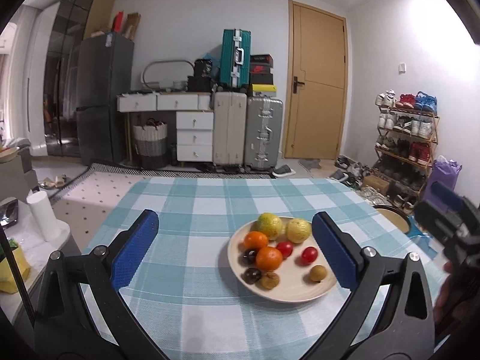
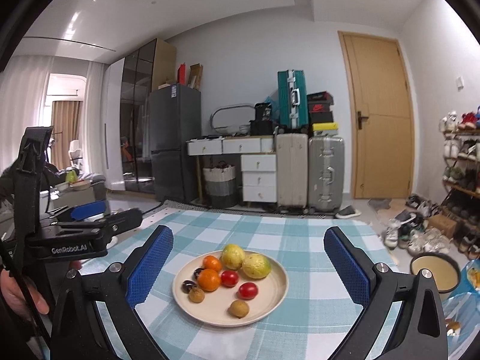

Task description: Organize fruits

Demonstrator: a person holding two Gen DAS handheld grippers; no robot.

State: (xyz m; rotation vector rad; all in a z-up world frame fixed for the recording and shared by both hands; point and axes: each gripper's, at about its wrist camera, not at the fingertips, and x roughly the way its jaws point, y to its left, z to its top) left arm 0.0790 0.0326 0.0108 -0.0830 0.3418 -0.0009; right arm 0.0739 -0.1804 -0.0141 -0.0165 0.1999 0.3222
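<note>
Centrally, cream plate [image 2: 271, 297] of yellow, orange, red, brown fruits [image 2: 209, 279]; both hand-held grippers [image 1: 237, 247] [image 2: 249, 265] wide open, empty.

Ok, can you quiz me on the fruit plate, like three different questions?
1. True or false: the left gripper holds an orange.
2. How many red tomatoes lie on the plate? A) one B) two C) four
3. Fill in: the two yellow-green fruits sit at the plate's ____ edge, towards the door.

Key:
1. False. Its jaws are open and empty, and both oranges lie on the plate.
2. B. The two tomatoes lie near the middle.
3. Far. The yellow-green fruits lie side by side there.
</note>
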